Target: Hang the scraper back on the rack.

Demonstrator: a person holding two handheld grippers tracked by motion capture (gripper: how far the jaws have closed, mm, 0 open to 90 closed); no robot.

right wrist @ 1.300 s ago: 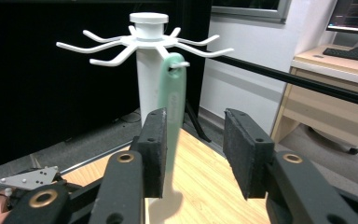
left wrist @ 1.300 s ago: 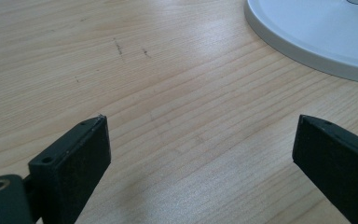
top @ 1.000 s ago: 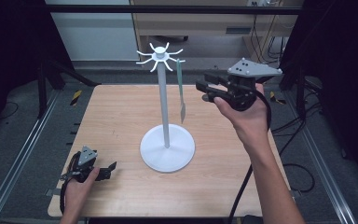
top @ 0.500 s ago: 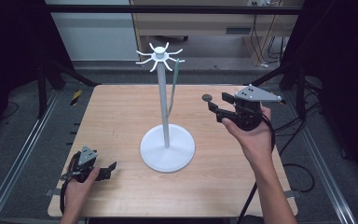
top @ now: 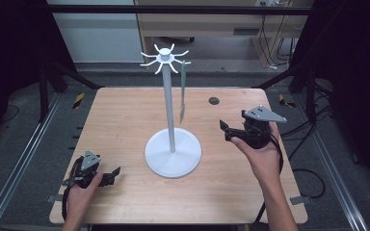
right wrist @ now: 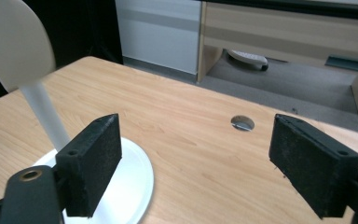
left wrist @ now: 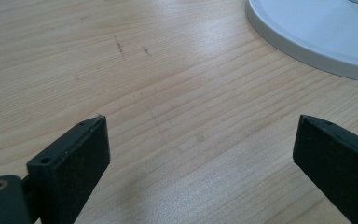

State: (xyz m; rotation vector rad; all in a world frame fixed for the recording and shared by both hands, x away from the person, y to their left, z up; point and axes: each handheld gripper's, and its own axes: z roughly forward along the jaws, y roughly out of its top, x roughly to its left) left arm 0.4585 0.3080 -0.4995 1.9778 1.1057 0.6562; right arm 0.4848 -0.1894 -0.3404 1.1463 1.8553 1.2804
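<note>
No writing can be read on anything here. A white hook stand (top: 173,144) rises mid-table, and a slim grey-green utensil (top: 183,91) hangs from one hook right of the pole. The right gripper (top: 227,131) hovers right of the stand's base, jaws spread and empty; its own view adds a cable hole (right wrist: 242,122) in the table (top: 120,120) (beyond the stand). The left gripper (top: 114,174) rests near the front-left of the base, jaws parted on nothing.

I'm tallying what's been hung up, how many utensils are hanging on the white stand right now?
1: a single green utensil hangs from a hook on the right side of the white stand. The other hooks look bare.
</note>
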